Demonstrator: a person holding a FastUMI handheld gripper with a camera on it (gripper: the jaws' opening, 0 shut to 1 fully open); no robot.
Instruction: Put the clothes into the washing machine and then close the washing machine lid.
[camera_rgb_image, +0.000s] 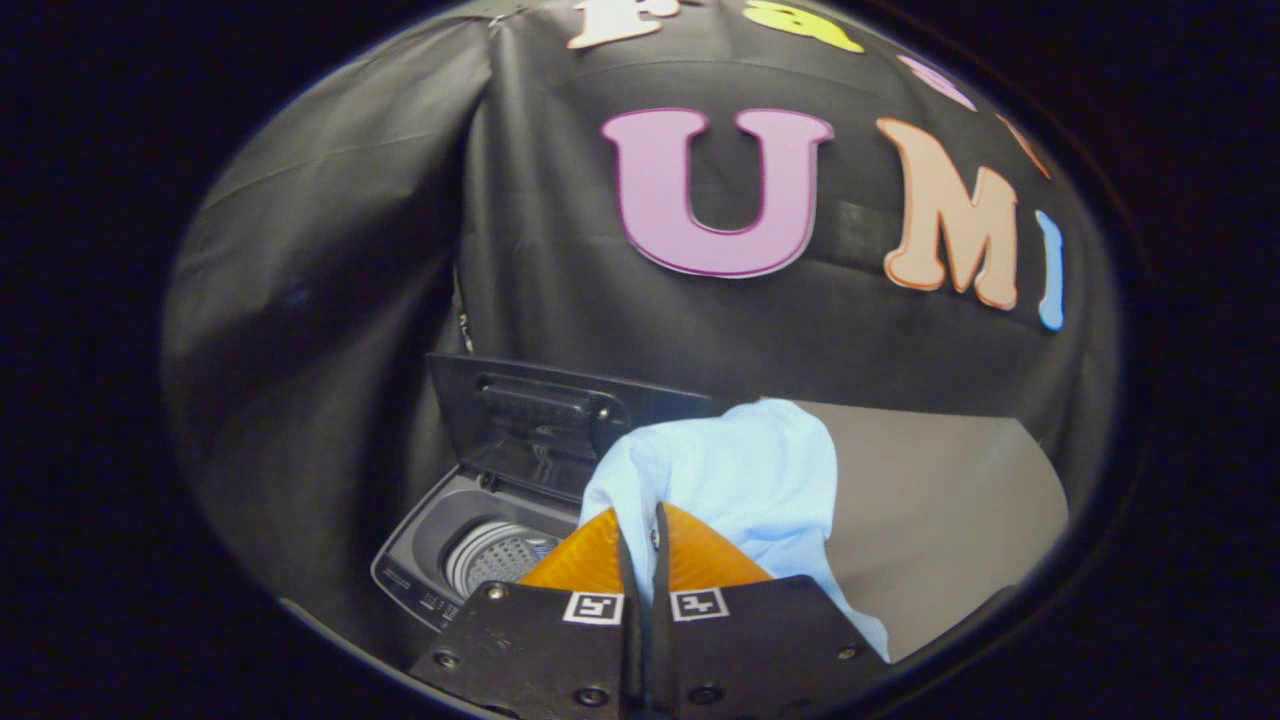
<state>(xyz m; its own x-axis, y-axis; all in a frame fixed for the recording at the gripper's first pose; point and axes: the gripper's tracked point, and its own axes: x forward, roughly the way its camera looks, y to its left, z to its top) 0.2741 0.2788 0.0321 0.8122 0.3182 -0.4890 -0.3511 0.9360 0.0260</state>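
Tightly, tongs (640, 520) pinch soft, crumpled cloth (740, 470) beside ribbed drum (495, 555).

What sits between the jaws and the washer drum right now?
The light blue garment, pinched in the shut gripper and draping ahead, lies beside the open washing machine; nothing else sits between, the lid upright, in the gripper view.

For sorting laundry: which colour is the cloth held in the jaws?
Light blue cloth, plain, best seen in the gripper view.

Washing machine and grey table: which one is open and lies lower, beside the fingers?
The washing machine: its lid stands up and its drum shows. The gripper, shut on the light blue cloth, hangs beside it; the grey table is flat.
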